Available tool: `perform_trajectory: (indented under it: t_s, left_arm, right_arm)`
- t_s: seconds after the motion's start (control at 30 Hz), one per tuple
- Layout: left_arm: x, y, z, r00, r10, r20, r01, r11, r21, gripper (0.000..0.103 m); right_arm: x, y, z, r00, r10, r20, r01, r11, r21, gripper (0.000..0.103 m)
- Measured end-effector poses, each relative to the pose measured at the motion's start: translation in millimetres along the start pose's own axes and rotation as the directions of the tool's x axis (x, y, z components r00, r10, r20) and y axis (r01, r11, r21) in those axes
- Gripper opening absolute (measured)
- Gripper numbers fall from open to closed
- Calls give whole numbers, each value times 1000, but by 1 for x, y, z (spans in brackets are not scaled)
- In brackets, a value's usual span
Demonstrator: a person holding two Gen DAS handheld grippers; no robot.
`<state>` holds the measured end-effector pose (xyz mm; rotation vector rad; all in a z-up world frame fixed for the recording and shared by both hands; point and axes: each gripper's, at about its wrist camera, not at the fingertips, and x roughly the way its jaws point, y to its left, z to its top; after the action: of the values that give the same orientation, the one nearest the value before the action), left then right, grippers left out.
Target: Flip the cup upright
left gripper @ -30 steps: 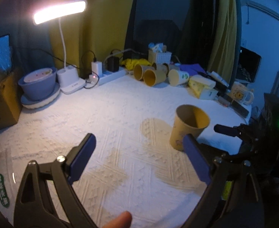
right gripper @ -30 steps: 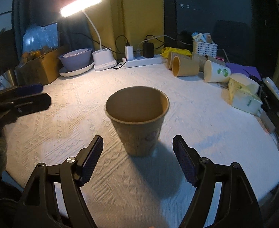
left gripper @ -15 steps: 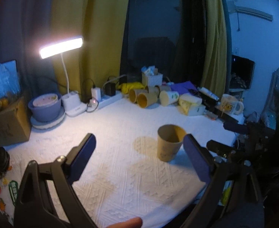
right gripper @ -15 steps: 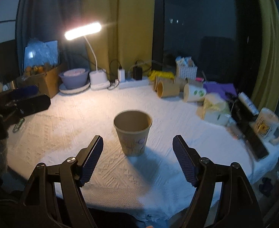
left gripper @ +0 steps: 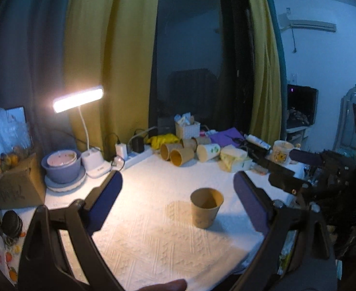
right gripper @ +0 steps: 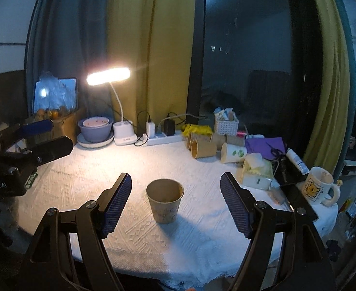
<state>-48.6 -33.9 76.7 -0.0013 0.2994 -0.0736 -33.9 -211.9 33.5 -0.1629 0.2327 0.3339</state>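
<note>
A brown paper cup [left gripper: 206, 207] stands upright, mouth up, on the white tablecloth [left gripper: 153, 232]; it also shows in the right wrist view [right gripper: 164, 201]. My left gripper [left gripper: 178, 198] is open and empty, held back from the table with the cup far beyond its fingers. My right gripper [right gripper: 175, 202] is open and empty, also well back from the cup. Each gripper shows in the other's view: the right one at the right edge [left gripper: 299, 169], the left one at the left edge [right gripper: 39, 140].
At the table's back stand a lit desk lamp [right gripper: 109, 76], a blue bowl on a plate [right gripper: 95, 128], a power strip [right gripper: 163, 138], several cups lying on their sides [right gripper: 203, 148], a white basket [right gripper: 226, 121] and a cartoon mug [right gripper: 319, 185]. A cardboard box [left gripper: 10, 186] sits left.
Both grippers have pulled back and up from the table, so the cup looks smaller and farther in both views. The cup has stayed upright in place.
</note>
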Motion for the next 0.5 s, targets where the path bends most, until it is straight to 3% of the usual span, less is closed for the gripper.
perform_trajectory:
  t_s: [0.5]
  left_arm:
    - [-28, -14, 23, 993, -19, 115, 16, 999, 30, 94]
  right_arm:
    - [-42, -5, 26, 994, -36, 106, 35, 999, 10, 78]
